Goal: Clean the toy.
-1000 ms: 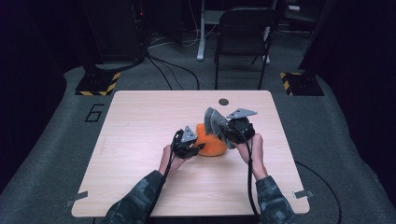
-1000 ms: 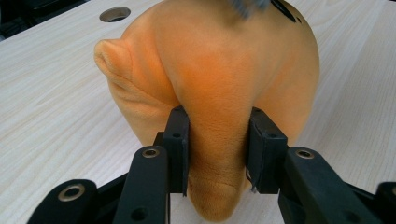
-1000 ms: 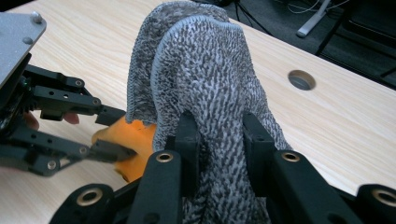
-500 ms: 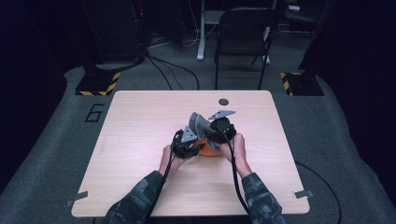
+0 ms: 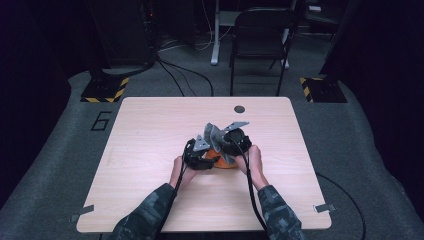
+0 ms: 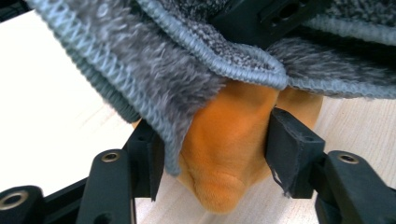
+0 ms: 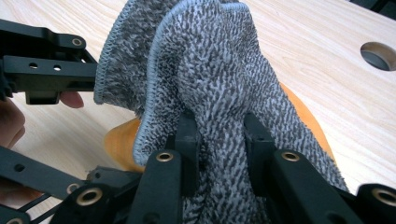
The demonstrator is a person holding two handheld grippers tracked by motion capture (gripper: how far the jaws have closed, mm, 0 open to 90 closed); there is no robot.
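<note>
Left gripper [image 5: 204, 159]: sitting nearest the person, its jaws having just been opening; they are flanking the orange object [image 6: 233, 154] with a slight gap at the pads.
Right gripper [image 5: 226, 146]: its jaws are pinching a bunched fold of the grey cloth [image 7: 219, 93].
Orange object: resting on the wooden table [image 5: 150, 125] near its middle, with the cloth draping over it.
Farther off: a chair [image 5: 260, 35] is standing beyond the table's far edge.
</note>
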